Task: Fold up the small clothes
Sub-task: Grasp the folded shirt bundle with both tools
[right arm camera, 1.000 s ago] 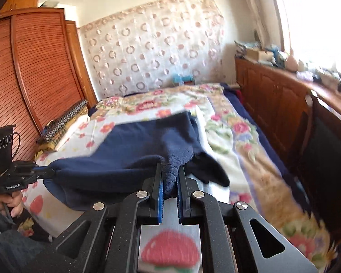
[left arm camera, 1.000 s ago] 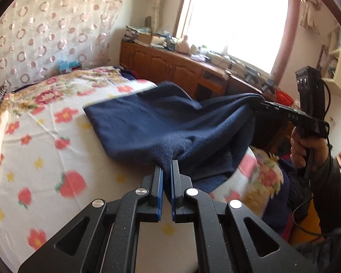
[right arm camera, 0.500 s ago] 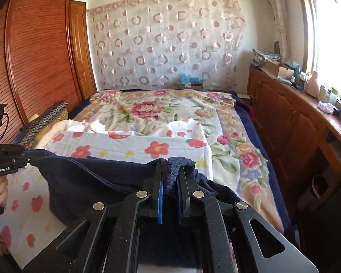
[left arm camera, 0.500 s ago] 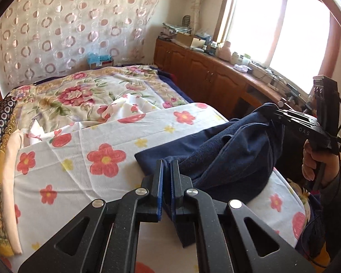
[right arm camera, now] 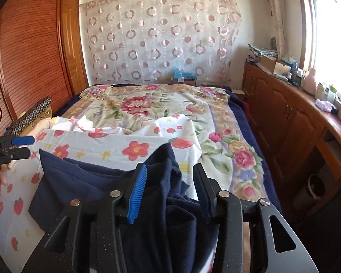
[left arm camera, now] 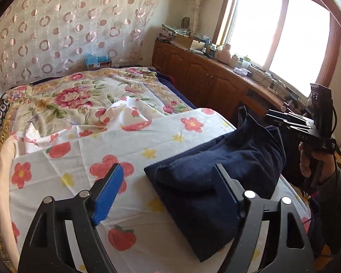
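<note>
A dark navy fleece garment lies folded over on the white flower-print sheet at the near edge of the bed; it also shows in the right wrist view. My left gripper is open, its jaws wide apart, with the garment's near left corner lying between them and touching neither pad. My right gripper is open, and the garment's bunched right end lies loose between its jaws. The right gripper also shows in the left wrist view, and the left one in the right wrist view.
The bed carries a floral quilt beyond the sheet. Folded bedding and a patterned cushion lie at its left side. A wooden cabinet with clutter runs along the right under the window. A wooden wardrobe stands at the left.
Both grippers brought the garment back toward the near edge of the bed, folding it over, and then opened. The garment now lies on the sheet, let go by both.
</note>
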Demonstrator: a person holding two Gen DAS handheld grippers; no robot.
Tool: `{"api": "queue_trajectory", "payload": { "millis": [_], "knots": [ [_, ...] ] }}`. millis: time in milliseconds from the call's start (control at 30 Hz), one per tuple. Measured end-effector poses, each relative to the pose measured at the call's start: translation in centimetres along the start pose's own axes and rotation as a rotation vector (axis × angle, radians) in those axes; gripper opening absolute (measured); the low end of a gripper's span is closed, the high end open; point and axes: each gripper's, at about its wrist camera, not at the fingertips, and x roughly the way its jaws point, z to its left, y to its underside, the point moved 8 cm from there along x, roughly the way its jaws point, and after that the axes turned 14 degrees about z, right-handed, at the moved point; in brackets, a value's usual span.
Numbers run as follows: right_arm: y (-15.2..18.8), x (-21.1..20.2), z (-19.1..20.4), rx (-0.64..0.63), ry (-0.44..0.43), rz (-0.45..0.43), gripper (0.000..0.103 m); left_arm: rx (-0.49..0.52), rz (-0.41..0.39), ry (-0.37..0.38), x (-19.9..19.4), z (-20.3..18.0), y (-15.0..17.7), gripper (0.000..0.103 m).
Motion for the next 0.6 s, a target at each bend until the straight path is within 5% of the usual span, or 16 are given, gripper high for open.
{"api": "queue_trajectory", "payload": {
  "millis": [400,500,600],
  "knots": [
    [-1.0,4.9,0.3,-0.066,-0.121,0.146,0.047,-0.016,0.140,0.012,5.2,0.3,1.5,0.081],
    [-1.3,5.1,0.7,-0.089,-0.172,0.147,0.010,-0.014,0.149,0.012,5.7,0.1,1.3,0.081],
    [-1.8,4.7,-1.9,-0.009,-0.094,0.081,0.005,-0.026,0.153,0.012,6.0,0.3,0.9,0.081]
  ]
}}
